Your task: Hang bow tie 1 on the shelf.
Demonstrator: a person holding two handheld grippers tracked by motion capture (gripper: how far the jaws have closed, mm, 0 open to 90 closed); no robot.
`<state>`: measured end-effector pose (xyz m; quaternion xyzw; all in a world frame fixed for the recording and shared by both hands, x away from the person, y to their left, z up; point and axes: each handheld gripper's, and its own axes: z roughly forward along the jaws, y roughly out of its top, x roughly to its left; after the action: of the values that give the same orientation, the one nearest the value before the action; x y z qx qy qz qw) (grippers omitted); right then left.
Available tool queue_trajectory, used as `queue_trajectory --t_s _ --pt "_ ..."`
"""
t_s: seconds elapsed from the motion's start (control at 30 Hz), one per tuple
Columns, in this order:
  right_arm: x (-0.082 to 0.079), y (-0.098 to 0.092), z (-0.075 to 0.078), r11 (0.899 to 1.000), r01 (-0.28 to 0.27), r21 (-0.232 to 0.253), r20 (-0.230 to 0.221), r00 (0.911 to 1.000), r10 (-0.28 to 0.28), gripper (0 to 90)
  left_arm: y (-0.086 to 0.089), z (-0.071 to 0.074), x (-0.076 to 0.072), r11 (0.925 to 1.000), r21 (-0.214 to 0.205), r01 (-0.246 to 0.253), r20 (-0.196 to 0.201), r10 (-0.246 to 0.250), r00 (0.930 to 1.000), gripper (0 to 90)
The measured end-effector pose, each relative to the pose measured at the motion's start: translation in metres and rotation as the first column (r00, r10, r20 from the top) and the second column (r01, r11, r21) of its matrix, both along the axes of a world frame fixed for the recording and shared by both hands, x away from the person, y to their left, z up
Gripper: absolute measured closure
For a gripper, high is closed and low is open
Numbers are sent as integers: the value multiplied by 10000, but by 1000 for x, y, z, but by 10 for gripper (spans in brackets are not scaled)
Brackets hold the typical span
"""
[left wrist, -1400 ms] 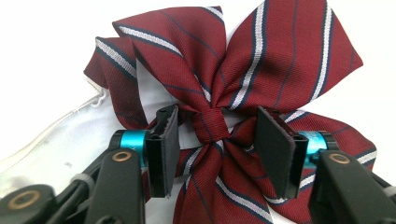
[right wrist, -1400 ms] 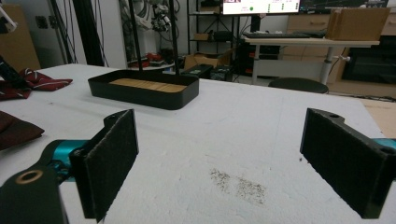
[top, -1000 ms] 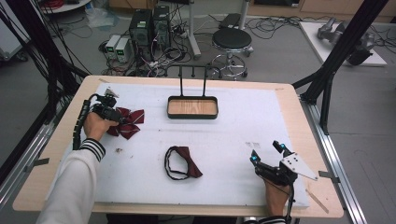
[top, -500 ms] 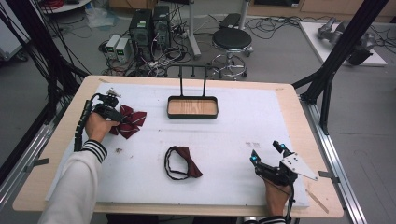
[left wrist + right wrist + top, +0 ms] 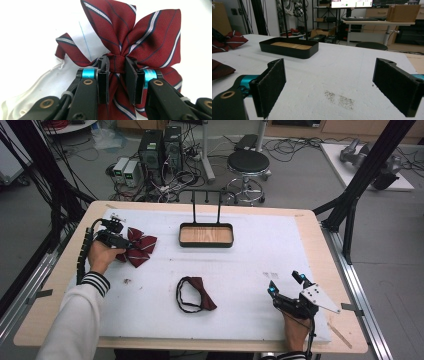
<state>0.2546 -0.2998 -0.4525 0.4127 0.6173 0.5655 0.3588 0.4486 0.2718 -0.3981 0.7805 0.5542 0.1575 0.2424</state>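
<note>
Fabric this soft and light will flop if taken by a wing, so the knot is the place to grip the striped bow tie lying at the bench's far left. The left gripper straddles that knot, jaws narrow, apparently pinching it. The right gripper rests wide apart, near right, holding nothing.

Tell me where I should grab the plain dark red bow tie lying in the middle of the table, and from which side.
Probably at the centre knot of the plain bow tie, where the fabric bunches narrowest, coming straight down from above since it lies flat on the white mat. The black strap loop on its left could snag, so the open right gripper, nearest and empty, seems the better choice.
</note>
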Motion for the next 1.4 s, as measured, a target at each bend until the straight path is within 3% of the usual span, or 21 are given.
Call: queue_trajectory --t_s 0.27,0.47,0.6,0.77,0.87,0.9,0.93,1.23,1.3,1.4 --pt "0 0 0 10000 10 1 3 10000 -10 105 2 11 -8 9975 -479 510 911 -465 9948 739" --pt "0 0 0 10000 6 6 4 10000 -6 105 2 17 -13 9938 -841 723 1781 -564 9824 740" --pt "0 0 0 10000 2 11 9 10000 -2 105 1 22 -16 9908 -1025 883 2383 -617 9692 740" --pt "0 0 0 10000 12 -10 7 10000 -12 105 -3 30 -21 9857 -1301 1073 3186 -609 9459 740" --pt "0 0 0 10000 13 -7 9 10000 -13 105 -4 33 -23 9824 -1522 1079 3484 -488 9361 740" --pt "0 0 0 10000 8 -16 5 10000 -8 105 -4 34 -24 9809 -1640 1042 3699 -367 9284 740" --pt "0 0 0 10000 7 -26 9 10000 -7 105 -4 34 -24 9809 -1640 1042 3699 -367 9284 740" --pt "0 0 0 10000 10 -35 5 10000 -10 106 -7 45 -29 9694 -2029 1382 4416 -353 8965 742" --pt "0 0 0 10000 -2 -62 19 10000 2 105 -9 49 -30 9624 -2297 1452 4482 -279 8935 742" --pt "0 0 0 10000 -3 -72 24 10000 4 105 -15 54 -30 9594 -2333 1585 4612 -343 8866 742"
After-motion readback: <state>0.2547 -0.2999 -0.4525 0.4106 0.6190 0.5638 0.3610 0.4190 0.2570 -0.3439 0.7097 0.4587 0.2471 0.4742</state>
